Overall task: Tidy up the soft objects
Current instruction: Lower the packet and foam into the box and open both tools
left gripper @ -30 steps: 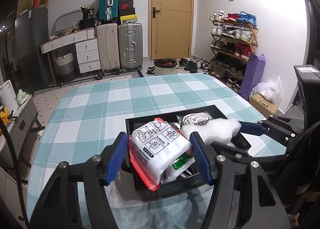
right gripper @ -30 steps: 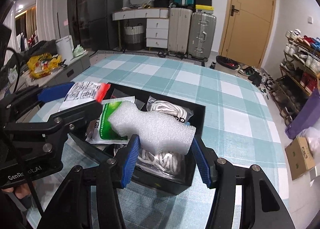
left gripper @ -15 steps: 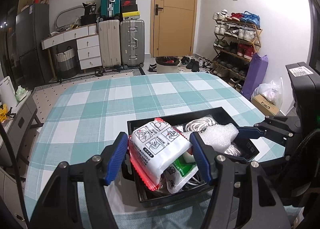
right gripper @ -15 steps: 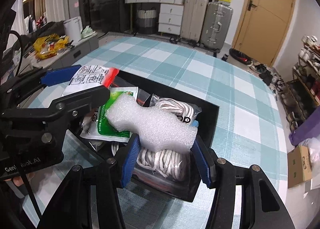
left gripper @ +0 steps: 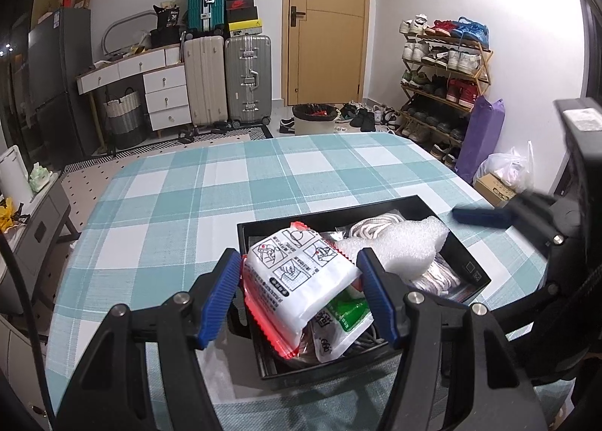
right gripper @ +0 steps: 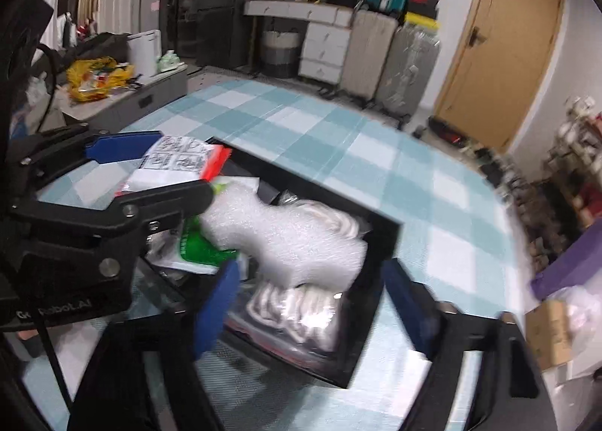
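A black tray (left gripper: pixel 259 235) sits on the checked tablecloth (left gripper: pixel 225 186) and holds soft packets. My left gripper (left gripper: pixel 301 295) is shut on a white packet with a red edge (left gripper: pixel 297 273), held over the tray's near left part. It also shows in the right wrist view (right gripper: pixel 177 160). My right gripper (right gripper: pixel 312 303) is open; its blue pads (right gripper: pixel 214 306) stand wide apart. The white foam piece (right gripper: pixel 286 239) lies free in the tray (right gripper: pixel 376 303) on a bag of white rope (right gripper: pixel 297 310). A green-and-white packet (left gripper: pixel 342 322) lies under the held packet.
The table's far half shows only the checked cloth. Beyond it stand suitcases (left gripper: pixel 229 73), a white drawer desk (left gripper: pixel 150 84), a wooden door (left gripper: pixel 323 20) and a shoe rack (left gripper: pixel 444 66). A purple bag (left gripper: pixel 478 137) and a cardboard box (left gripper: pixel 493 190) stand right of the table.
My right gripper has opened and let go of the foam piece, which now rests in the tray. The right gripper is pulling back, blurred. The left gripper still holds the packet.
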Available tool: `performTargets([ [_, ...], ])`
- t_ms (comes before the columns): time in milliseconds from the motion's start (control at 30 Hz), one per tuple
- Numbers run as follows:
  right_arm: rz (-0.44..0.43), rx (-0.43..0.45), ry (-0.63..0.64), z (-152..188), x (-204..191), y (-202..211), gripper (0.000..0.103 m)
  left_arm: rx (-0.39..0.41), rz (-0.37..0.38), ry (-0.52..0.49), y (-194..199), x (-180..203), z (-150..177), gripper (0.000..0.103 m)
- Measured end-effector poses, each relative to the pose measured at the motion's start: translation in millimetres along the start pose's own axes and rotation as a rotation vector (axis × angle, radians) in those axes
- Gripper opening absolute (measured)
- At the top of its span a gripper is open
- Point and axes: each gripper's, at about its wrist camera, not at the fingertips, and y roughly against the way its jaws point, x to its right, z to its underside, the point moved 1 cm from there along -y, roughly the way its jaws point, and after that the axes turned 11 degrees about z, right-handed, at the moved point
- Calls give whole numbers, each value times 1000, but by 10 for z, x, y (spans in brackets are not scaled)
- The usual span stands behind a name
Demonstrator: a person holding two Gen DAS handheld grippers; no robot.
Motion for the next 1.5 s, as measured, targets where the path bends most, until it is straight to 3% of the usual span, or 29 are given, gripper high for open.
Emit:
performTargets([
  [67,42,24,16,-3,8,53,89,5,4,-1,30,4,2,64],
  [300,46,-21,-60,39,197,-28,90,6,16,-30,113,73,46,64],
  [833,86,-31,-90,105,311,-65,91,-45,22,-9,-139,83,74,69],
  [1000,49,-9,-136,209,398,75,97,-33,15,-9,-28,104,69,83],
  [1133,-5,22,-194,286,451,201,102,5,-5,-1,129,74,79,102],
  [1500,-128,188,-275,432,324,683,102,119,-26,-21,646,125,241,103],
])
